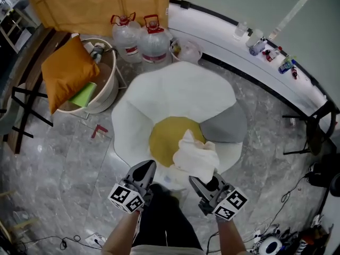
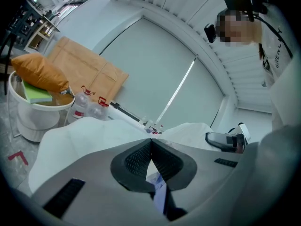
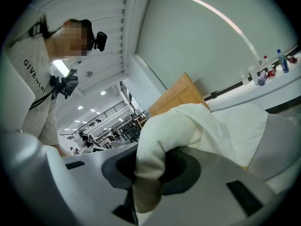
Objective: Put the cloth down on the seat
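The seat (image 1: 175,89) is a white, petal-shaped floor cushion with a yellow centre (image 1: 166,138) and a grey pad (image 1: 227,124) on its right. A crumpled cream cloth (image 1: 197,156) hangs over the seat's near right edge, and my right gripper (image 1: 197,182) is shut on its lower end. In the right gripper view the cloth (image 3: 181,126) bulges up from between the jaws, with the seat (image 3: 247,121) behind it. My left gripper (image 1: 148,167) is beside it at the seat's near edge, its jaws shut with nothing in them (image 2: 151,144).
Two water jugs (image 1: 141,39) stand behind the seat. At the left, a white tub (image 1: 106,92) holds an orange pillow (image 1: 66,70). Cardboard (image 1: 101,4) leans at the back. A curved ledge with small bottles (image 1: 265,47) runs along the right, and a black chair (image 1: 319,129) and cables lie further right.
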The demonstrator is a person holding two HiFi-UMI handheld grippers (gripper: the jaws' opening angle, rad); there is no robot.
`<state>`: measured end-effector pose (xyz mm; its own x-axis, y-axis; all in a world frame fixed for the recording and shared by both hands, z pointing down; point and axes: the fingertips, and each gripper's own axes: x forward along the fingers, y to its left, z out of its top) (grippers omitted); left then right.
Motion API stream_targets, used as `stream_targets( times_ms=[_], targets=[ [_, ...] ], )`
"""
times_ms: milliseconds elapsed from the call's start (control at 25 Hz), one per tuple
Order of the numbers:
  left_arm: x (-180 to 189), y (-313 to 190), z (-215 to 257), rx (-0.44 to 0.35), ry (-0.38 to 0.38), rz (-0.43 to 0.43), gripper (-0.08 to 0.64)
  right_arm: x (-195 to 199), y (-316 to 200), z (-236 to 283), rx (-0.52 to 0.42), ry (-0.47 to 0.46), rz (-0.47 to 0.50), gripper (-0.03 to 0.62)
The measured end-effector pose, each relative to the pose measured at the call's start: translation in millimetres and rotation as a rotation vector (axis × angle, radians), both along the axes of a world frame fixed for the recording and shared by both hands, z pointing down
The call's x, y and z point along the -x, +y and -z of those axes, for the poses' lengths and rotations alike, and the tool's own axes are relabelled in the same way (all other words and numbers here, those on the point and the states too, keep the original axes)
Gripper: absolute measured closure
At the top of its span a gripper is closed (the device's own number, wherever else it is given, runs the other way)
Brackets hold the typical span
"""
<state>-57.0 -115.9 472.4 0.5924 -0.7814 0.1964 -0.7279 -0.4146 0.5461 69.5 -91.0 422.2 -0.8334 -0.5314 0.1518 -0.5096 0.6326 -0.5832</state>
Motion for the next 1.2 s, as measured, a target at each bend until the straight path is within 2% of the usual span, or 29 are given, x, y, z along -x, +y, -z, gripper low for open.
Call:
stream_targets(
  times_ms=[240,400,760,1200],
  targets=[
    [5.4,-22.7,-16.7,-0.001,0.005,0.012,0.548,-0.9,-31.6,3.5,-0.054,-0.009,-0.017,0.488],
    [6.3,-38.1,-32.8,-0.003,-0.008,0.001,0.547,-0.3,-50.8,-15.7,-0.049,-0.002,-0.035,0.488],
    [19.0,-58.8,-83.0,0.03,-0.001,0.047,0.548,4.8,-77.0,-100.4,0.052,-0.002,-0.081,0.488],
    [27.4,-72.2,-147.3,0.077,-0.01,0.053,0.548,36.6,-104.1,-191.9,0.148,-0.008,-0.06,0.488]
  ],
)
